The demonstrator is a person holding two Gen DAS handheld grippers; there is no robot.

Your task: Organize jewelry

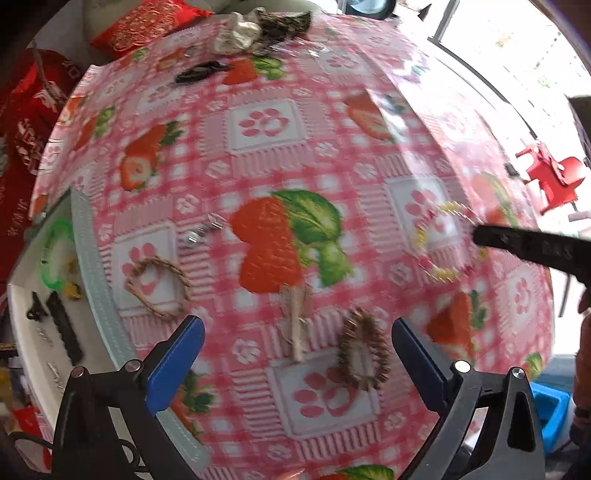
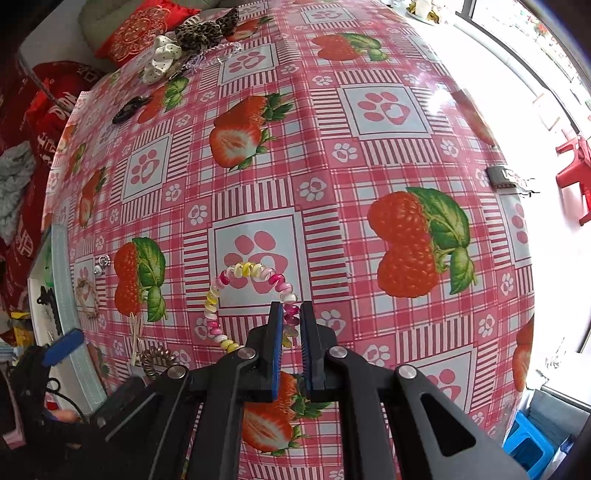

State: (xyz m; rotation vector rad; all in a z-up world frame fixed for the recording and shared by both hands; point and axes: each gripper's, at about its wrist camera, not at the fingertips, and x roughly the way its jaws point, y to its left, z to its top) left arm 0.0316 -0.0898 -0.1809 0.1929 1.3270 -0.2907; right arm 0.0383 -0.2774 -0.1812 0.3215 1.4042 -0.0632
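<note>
My right gripper [image 2: 291, 314] is shut on a pink, yellow and white spiral hair tie [image 2: 236, 291] on the strawberry tablecloth; the tie [image 1: 448, 240] and that gripper's finger [image 1: 517, 242] also show in the left wrist view. My left gripper [image 1: 297, 332] is open and empty above a brown spiral tie [image 1: 364, 349] and a beige string piece [image 1: 295, 325]. A twine ring [image 1: 157, 291] and a small silver piece [image 1: 201, 232] lie to the left. A white tray [image 1: 94, 295] at the table's left edge holds a green ring [image 1: 55, 254] and black clips [image 1: 62, 325].
At the far edge lie a black hair tie [image 1: 195, 72], a white scrunchie [image 1: 236, 35] and a dark leopard-print one [image 2: 205, 31]. Red cushions [image 2: 136, 31] sit beyond the table. A red stool [image 2: 576, 170] and blue stool [image 2: 532, 439] stand on the right.
</note>
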